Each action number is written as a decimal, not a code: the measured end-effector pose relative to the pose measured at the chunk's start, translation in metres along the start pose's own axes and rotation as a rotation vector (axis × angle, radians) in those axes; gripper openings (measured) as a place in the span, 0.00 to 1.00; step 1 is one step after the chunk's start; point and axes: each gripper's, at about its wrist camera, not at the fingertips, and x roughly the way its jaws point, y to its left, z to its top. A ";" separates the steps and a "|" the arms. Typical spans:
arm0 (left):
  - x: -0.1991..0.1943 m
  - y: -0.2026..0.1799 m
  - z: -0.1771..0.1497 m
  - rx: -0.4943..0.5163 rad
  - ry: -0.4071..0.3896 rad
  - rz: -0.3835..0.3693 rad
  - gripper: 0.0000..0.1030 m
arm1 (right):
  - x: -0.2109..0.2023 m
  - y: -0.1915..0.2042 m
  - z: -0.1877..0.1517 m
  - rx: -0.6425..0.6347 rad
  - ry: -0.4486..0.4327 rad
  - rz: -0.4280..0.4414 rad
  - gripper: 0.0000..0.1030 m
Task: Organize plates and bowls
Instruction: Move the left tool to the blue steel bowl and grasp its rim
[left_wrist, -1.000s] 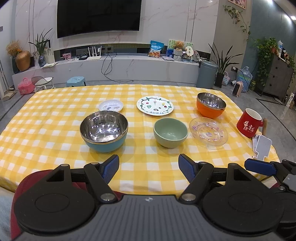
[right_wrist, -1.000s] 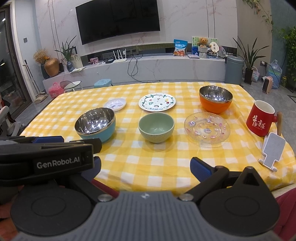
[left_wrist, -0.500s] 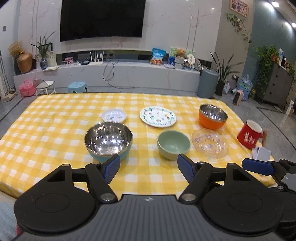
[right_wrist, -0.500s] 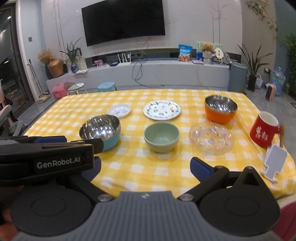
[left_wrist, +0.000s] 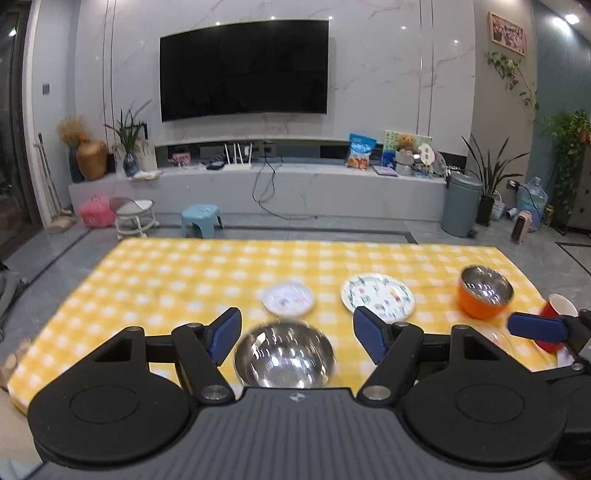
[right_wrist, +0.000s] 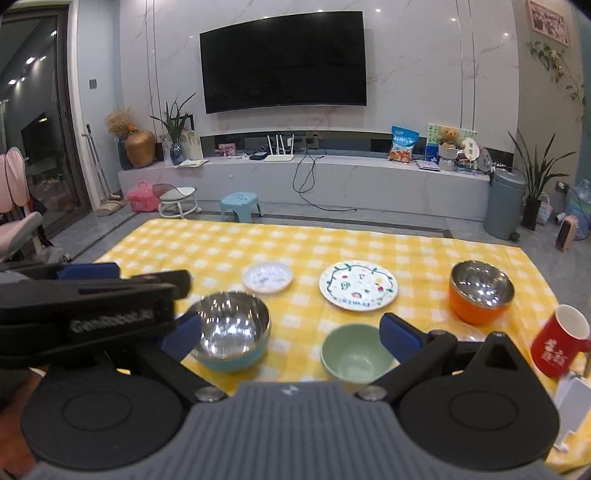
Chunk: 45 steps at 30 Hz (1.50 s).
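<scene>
Both of my tools hang above the near edge of the yellow checked tablecloth: my left gripper has its blue pads spread wide and empty, with the steel-lined blue bowl low in frame between them. My right gripper is likewise agape, the pale green ceramic bowl bottom centre. Farther back, mid-frame, sit the small white saucer, the flower-patterned white plate and, at right, the steel-lined orange bowl and the red mug.

The counter's far-left corner is left bare; its right edge is crowded by the orange bowl and red mug.
</scene>
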 end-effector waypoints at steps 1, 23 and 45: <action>0.005 0.003 0.006 0.006 0.001 -0.013 0.80 | 0.005 -0.003 0.005 -0.006 -0.001 -0.013 0.97; 0.156 -0.072 0.077 0.059 0.149 -0.180 0.79 | 0.101 -0.216 0.080 0.192 0.021 -0.347 0.97; 0.141 0.036 0.000 0.061 0.406 0.110 0.78 | 0.142 -0.114 0.017 0.217 0.275 0.210 0.91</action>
